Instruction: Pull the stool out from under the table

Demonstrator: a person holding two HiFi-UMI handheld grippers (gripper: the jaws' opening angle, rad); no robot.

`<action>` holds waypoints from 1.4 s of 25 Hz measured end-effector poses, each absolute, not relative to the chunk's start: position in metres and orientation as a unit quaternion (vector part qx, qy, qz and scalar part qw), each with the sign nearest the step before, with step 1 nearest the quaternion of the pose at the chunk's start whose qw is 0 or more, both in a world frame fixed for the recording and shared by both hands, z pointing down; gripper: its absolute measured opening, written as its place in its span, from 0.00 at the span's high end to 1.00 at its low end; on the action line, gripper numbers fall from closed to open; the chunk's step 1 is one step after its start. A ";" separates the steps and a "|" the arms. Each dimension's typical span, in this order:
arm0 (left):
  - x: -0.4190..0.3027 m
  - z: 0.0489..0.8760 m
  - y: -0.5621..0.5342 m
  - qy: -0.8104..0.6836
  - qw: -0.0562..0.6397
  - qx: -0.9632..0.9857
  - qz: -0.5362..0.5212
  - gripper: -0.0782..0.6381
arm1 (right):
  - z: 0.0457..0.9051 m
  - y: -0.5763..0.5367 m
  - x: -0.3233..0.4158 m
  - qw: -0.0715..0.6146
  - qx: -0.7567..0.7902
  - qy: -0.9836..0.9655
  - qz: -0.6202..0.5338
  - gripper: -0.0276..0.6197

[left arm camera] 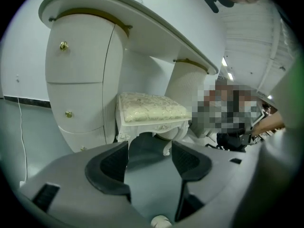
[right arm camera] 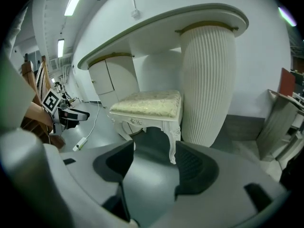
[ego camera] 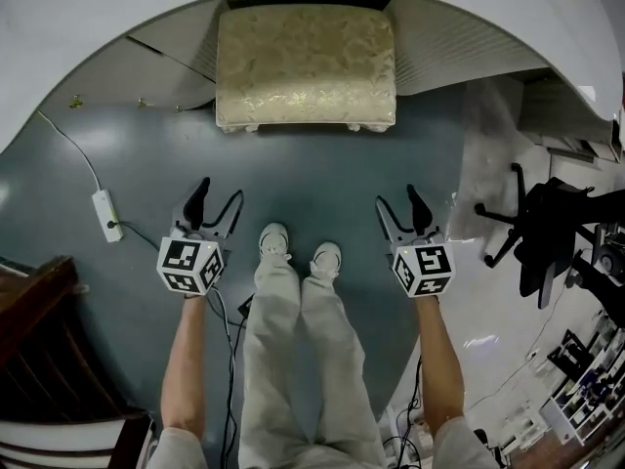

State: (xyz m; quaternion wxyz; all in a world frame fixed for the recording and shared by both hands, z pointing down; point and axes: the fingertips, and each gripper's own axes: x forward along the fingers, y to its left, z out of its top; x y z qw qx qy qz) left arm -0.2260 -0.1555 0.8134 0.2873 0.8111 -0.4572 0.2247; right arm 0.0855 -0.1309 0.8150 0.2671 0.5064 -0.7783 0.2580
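Note:
A stool (ego camera: 305,66) with a cream patterned cushion and carved white legs stands on the grey floor, its far part tucked under the curved white table (ego camera: 98,8). My left gripper (ego camera: 220,193) hangs open well short of the stool, to its left, with nothing between its jaws. My right gripper (ego camera: 397,199) is open too, level with the left one and short of the stool's right side. The left gripper view has the stool (left arm camera: 152,109) beyond the open left gripper (left arm camera: 149,148). In the right gripper view the stool (right arm camera: 149,103) stands past the open right gripper (right arm camera: 154,151).
The table's drawer cabinet (left arm camera: 78,80) flanks the stool on the left, its fluted pedestal (right arm camera: 206,84) on the right. A white power strip (ego camera: 104,213) and cable lie on the left floor. A black office chair (ego camera: 557,228) stands right, dark wooden furniture (ego camera: 39,301) near left. My feet (ego camera: 298,252) stand between the grippers.

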 end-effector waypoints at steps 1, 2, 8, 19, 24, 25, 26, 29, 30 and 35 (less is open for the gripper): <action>-0.227 0.826 -0.156 -0.455 0.286 0.812 0.228 0.52 | 0.828 -0.133 0.086 0.267 0.510 -0.776 0.258 0.56; -0.229 0.839 -0.157 -0.454 0.285 0.812 0.232 0.52 | 0.840 -0.135 0.086 0.267 0.513 -0.773 0.259 0.55; -0.240 0.896 -0.174 -0.465 0.281 0.806 0.236 0.51 | 0.906 -0.155 0.088 0.275 0.521 -0.765 0.261 0.50; -0.244 0.952 -0.232 -0.479 0.256 0.808 0.228 0.48 | 0.958 -0.228 0.093 0.265 0.535 -0.767 0.236 0.34; -0.234 0.966 -0.260 -0.481 0.239 0.814 0.224 0.46 | 0.972 -0.253 0.090 0.265 0.528 -0.775 0.225 0.31; -0.231 0.968 -0.264 -0.480 0.236 0.815 0.223 0.46 | 0.974 -0.258 0.089 0.265 0.528 -0.776 0.223 0.31; -0.229 0.969 -0.269 -0.481 0.233 0.816 0.221 0.46 | 0.976 -0.263 0.089 0.264 0.528 -0.776 0.221 0.31; -0.224 0.972 -0.282 -0.483 0.227 0.818 0.215 0.46 | 0.980 -0.279 0.088 0.264 0.530 -0.777 0.215 0.32; -0.222 0.972 -0.286 -0.482 0.226 0.819 0.212 0.46 | 0.981 -0.283 0.087 0.265 0.530 -0.777 0.214 0.35; -0.218 0.973 -0.298 -0.482 0.227 0.821 0.204 0.47 | 0.988 -0.294 0.084 0.268 0.524 -0.779 0.218 0.52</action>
